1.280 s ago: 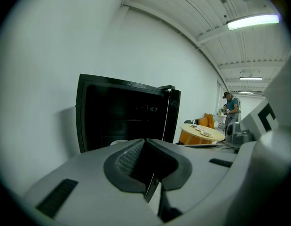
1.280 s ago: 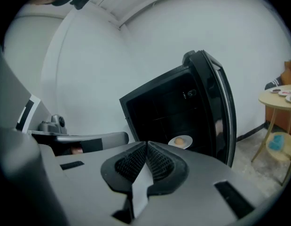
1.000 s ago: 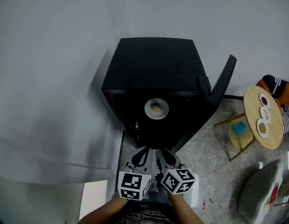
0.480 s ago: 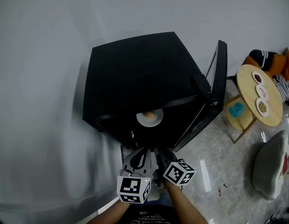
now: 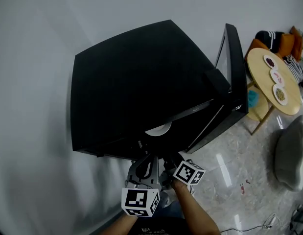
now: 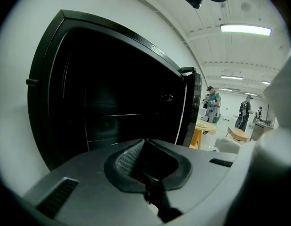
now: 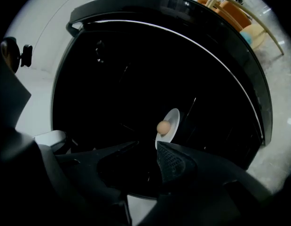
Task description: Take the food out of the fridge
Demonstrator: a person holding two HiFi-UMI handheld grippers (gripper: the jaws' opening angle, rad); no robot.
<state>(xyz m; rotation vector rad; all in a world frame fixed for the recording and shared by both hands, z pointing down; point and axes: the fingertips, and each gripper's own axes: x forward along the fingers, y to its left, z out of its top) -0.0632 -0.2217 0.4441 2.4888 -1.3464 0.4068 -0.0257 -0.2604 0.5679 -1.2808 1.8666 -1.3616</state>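
The black fridge (image 5: 141, 82) stands with its door (image 5: 233, 67) swung open to the right. Inside, a white plate (image 7: 173, 120) carries a round tan piece of food (image 7: 163, 127). In the head view only the plate's rim (image 5: 160, 129) shows under the fridge's top edge, and the food is hidden. My right gripper (image 7: 146, 146) points into the dark opening just short of the plate; its jaws are opening and nothing is between them. My left gripper (image 6: 144, 141) is beside it at the fridge's front, its tips together and empty. Both grippers, left (image 5: 145, 161) and right (image 5: 169, 159), sit below the opening.
A round wooden table (image 5: 268, 89) with small dishes stands right of the door, a grey cushion (image 5: 291, 151) lies on the floor nearer me. A pale wall runs behind and left of the fridge. People (image 6: 212, 102) stand far off in the room.
The fridge now fills more of the head view, and the plate has slipped mostly under its top edge, hiding the food. Both grippers have moved closer to the opening.
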